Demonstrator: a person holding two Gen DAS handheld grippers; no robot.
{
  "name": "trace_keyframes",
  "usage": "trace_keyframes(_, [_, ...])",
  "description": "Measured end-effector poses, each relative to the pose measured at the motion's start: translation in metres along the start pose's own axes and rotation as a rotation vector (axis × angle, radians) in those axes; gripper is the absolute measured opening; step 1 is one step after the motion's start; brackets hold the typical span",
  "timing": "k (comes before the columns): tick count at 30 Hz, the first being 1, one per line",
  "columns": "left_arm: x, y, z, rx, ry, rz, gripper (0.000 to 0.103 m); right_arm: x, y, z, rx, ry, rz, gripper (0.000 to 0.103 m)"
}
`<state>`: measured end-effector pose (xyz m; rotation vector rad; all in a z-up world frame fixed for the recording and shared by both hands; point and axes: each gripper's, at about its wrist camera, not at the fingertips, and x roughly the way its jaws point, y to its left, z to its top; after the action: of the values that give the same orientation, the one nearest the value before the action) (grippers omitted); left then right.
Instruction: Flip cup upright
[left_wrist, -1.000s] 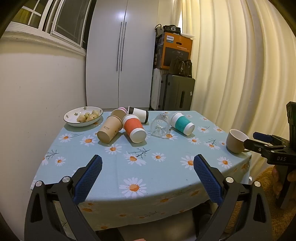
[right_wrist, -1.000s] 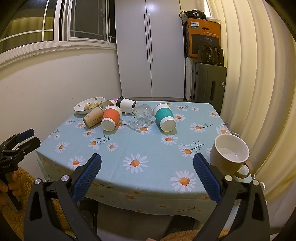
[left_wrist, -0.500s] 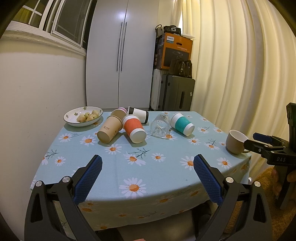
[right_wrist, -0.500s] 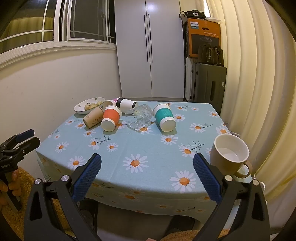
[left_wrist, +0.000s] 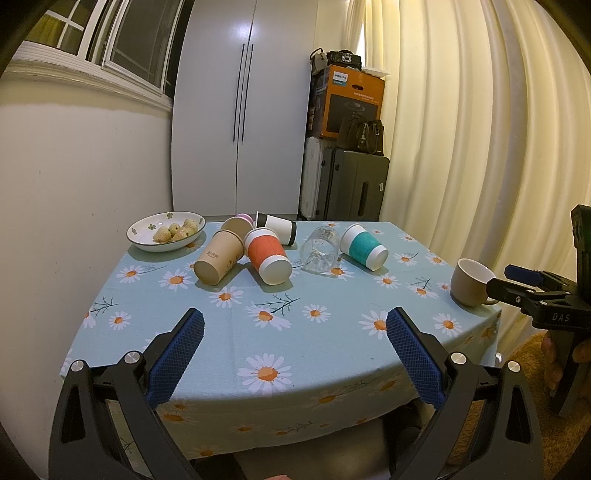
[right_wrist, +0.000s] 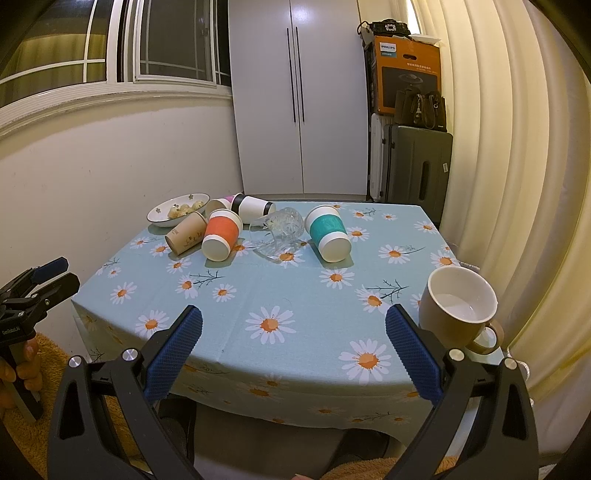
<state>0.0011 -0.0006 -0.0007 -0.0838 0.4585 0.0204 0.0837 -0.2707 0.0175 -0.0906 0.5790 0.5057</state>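
Both grippers spread wide, empty: left gripper (left_wrist: 294, 345), right gripper (right_wrist: 294, 343). Teal cup (right_wrist: 328, 233) lies on its side far across table (right_wrist: 303, 295), mouth toward near edge; right gripper looks nearer.

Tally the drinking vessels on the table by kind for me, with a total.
Paper cups lying on their sides: 5 (kraft, pink, orange-sleeved, black-and-white, teal-sleeved)
Clear glass on its side: 1
Ceramic mug, upright: 1
Total: 7
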Motion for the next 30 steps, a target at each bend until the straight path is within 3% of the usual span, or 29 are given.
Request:
trace_keyframes(9, [-0.008,0.0,-0.001,-0.008,-0.025,-0.01,0.097,-0.006,-0.002,-0.003,-0.005,-0.014,0.009,0.098])
trace_keyframes(30, [-0.005,-0.007,-0.002,0.004,0.008,-0.006,0.097,-0.004,0.002,-0.003,-0.017,-0.008,0.038,0.098])
